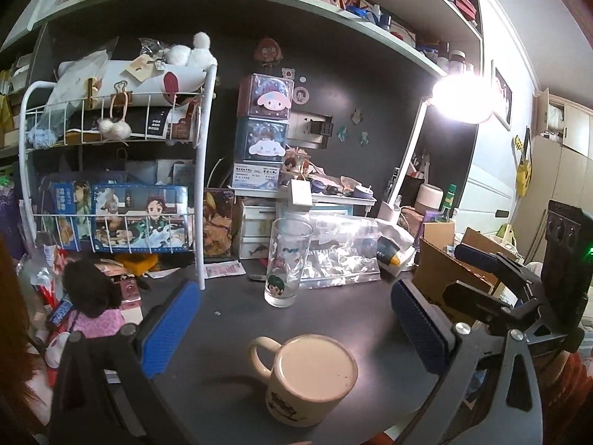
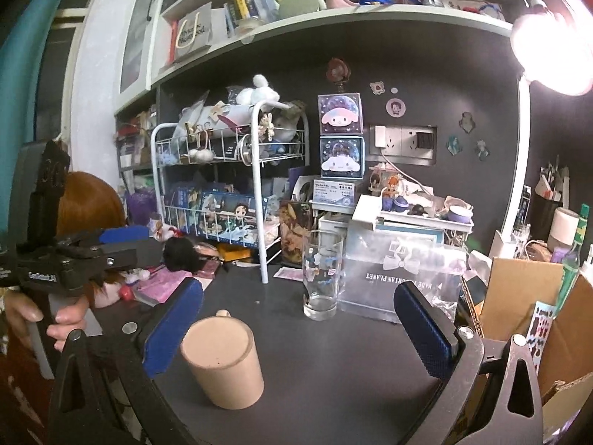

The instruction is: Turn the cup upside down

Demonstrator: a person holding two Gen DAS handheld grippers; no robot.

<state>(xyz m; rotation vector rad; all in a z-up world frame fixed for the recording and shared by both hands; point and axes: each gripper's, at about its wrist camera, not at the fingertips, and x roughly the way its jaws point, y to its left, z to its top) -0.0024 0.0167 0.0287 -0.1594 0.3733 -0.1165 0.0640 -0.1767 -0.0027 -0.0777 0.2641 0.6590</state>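
A cream ceramic mug (image 1: pixel 309 378) stands upside down on the dark desk (image 1: pixel 355 319), flat base up, handle to the left; it also shows in the right wrist view (image 2: pixel 222 361), near the left finger. My left gripper (image 1: pixel 296 333) is open and empty, with the mug low between its blue fingers (image 1: pixel 168 330). My right gripper (image 2: pixel 300 328) is open and empty, just right of the mug. The left gripper also shows at the left of the right wrist view (image 2: pixel 111 244).
A tall clear glass (image 1: pixel 287 261) with cartoon prints stands upright behind the mug, also in the right wrist view (image 2: pixel 321 274). A white wire rack (image 1: pixel 111 170), a clear plastic bag (image 1: pixel 341 256), a cardboard box (image 2: pixel 526 304) and a lit lamp (image 1: pixel 463 98) crowd the desk's back and sides.
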